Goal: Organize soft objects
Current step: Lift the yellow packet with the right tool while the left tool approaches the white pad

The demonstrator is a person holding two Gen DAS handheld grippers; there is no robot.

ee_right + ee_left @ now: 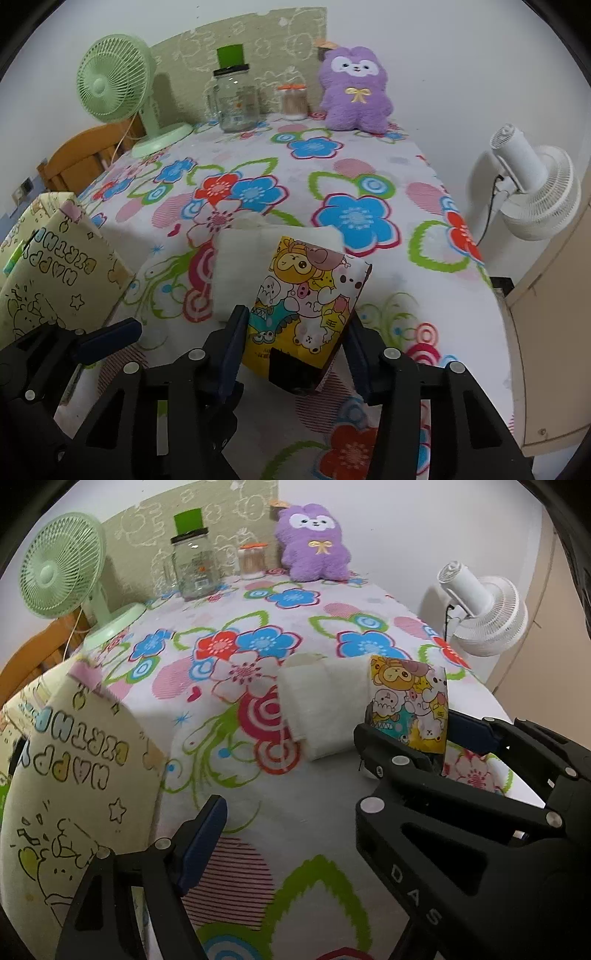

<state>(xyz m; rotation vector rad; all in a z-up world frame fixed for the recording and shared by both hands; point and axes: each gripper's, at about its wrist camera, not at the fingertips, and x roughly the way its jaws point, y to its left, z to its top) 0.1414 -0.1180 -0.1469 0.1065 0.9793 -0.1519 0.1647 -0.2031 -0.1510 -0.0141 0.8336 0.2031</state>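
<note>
A small yellow paper bag printed with cartoon animals (303, 295) stands tilted on the floral tablecloth (369, 177). Its dark mouth faces the camera. My right gripper (295, 339) is shut on it, one pad against each side. In the left wrist view the same bag (410, 698) sits between that gripper's fingers (369, 738). A folded white cloth (243, 266) lies just behind the bag and touches it. My left gripper (291, 812) hovers open over bare tablecloth, left of the bag. Its right finger is hidden behind the right gripper. A purple plush (354, 88) sits at the far edge.
A cream "Happy Birthday" gift bag (74, 775) stands close on the left. At the back are a green fan (114, 77), a glass jar (236, 103) and a small orange-lidded jar (293, 103). A white fan (528, 188) stands beyond the table's right edge.
</note>
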